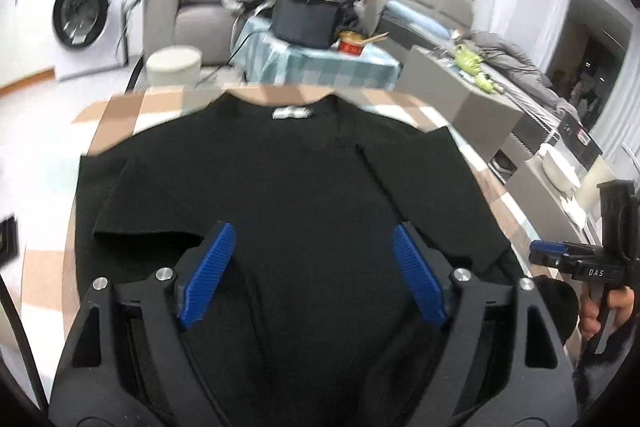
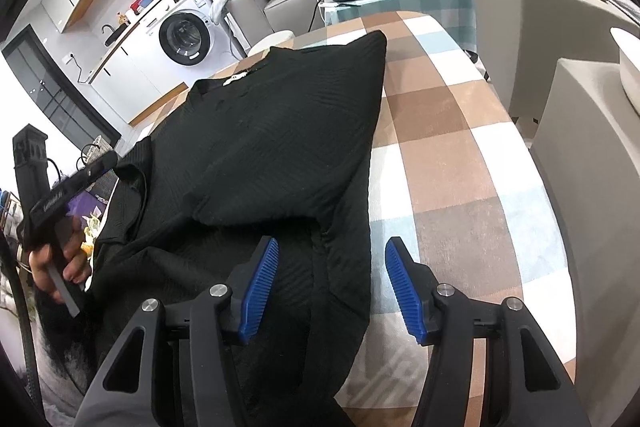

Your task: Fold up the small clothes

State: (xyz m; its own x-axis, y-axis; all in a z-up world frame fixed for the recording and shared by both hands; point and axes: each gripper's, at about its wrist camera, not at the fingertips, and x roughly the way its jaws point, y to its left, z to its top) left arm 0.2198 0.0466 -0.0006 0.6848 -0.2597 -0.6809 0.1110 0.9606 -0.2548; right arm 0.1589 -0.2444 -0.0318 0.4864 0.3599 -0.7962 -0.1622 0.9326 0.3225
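While the black shirt (image 1: 280, 195) lies flat on the checked tablecloth (image 2: 460, 131) with both sleeves folded in over its body, the risk I see is the right sleeve flap (image 2: 288, 131) sliding back open if a finger drags the cloth below it. The left gripper (image 1: 312, 267) hangs over the shirt's lower middle, jaws spread wide and holding nothing. The right gripper (image 2: 332, 287) straddles the shirt's right edge, half open, gripping nothing.

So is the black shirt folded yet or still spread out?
Partly folded: the shirt lies flat on the checked cloth, both sleeves turned in over the body, hem not yet folded up.
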